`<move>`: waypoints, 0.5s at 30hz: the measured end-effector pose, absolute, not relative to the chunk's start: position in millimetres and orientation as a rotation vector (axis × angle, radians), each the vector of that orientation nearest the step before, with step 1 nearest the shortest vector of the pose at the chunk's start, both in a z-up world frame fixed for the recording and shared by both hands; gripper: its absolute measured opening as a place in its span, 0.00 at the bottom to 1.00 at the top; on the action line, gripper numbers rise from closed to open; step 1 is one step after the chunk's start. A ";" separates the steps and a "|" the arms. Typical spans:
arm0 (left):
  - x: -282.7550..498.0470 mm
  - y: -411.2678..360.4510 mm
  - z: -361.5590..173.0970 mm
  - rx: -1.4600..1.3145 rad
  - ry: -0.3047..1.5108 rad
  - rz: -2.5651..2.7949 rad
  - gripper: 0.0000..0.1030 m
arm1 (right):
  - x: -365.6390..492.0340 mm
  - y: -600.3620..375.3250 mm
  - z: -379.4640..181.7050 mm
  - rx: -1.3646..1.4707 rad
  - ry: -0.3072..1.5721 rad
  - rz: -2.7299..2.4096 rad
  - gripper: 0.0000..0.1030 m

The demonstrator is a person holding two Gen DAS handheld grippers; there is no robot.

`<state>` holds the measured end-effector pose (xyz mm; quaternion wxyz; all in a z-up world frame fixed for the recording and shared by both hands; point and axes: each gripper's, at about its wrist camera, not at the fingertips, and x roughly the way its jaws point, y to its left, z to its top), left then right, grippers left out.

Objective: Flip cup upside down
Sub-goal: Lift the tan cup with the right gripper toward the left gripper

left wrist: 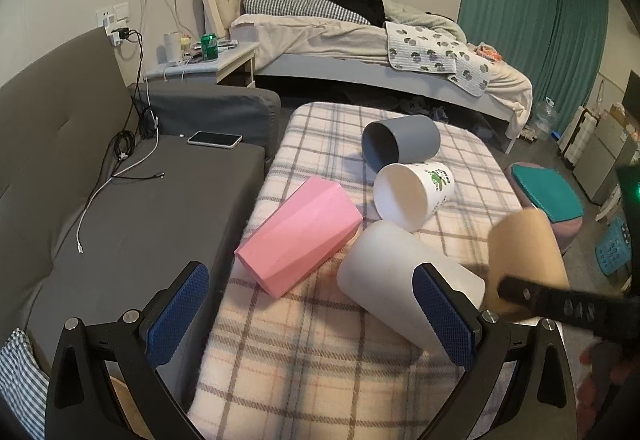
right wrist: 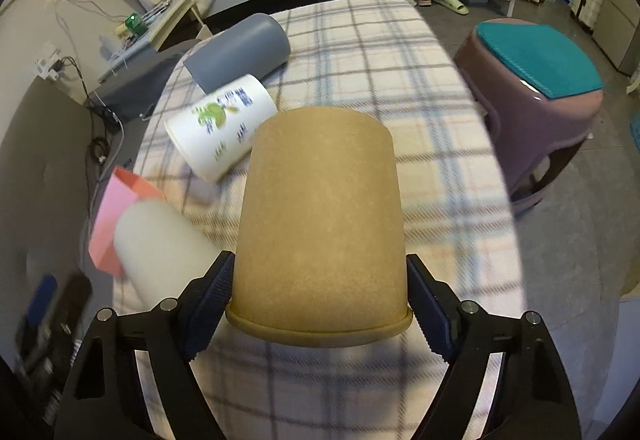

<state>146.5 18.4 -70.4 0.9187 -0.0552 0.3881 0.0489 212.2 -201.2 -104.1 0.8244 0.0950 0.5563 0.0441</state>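
My right gripper is shut on a tan cup, gripping it near its rim, base pointing away, above the plaid-covered table. The tan cup also shows at the right of the left wrist view. My left gripper is open and empty over the table's near left edge. On the table lie a frosted white cup, a pink faceted cup, a white cup with a green print and a grey cup, all on their sides.
A grey sofa with cables and a phone is on the left. A purple stool with a teal top stands right of the table. A bed and nightstand are behind.
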 end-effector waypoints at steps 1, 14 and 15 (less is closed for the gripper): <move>144.2 19.4 -68.7 -0.119 0.799 0.098 1.00 | 206.0 -203.3 -102.6 0.196 1.179 0.091 0.80; 100.9 32.3 -56.0 -0.134 0.837 0.098 1.00 | 105.9 -174.7 -97.8 0.109 1.178 0.156 0.80; 98.7 32.6 -56.7 -0.132 0.843 0.097 1.00 | 104.3 -174.0 -98.8 0.106 1.178 0.156 0.80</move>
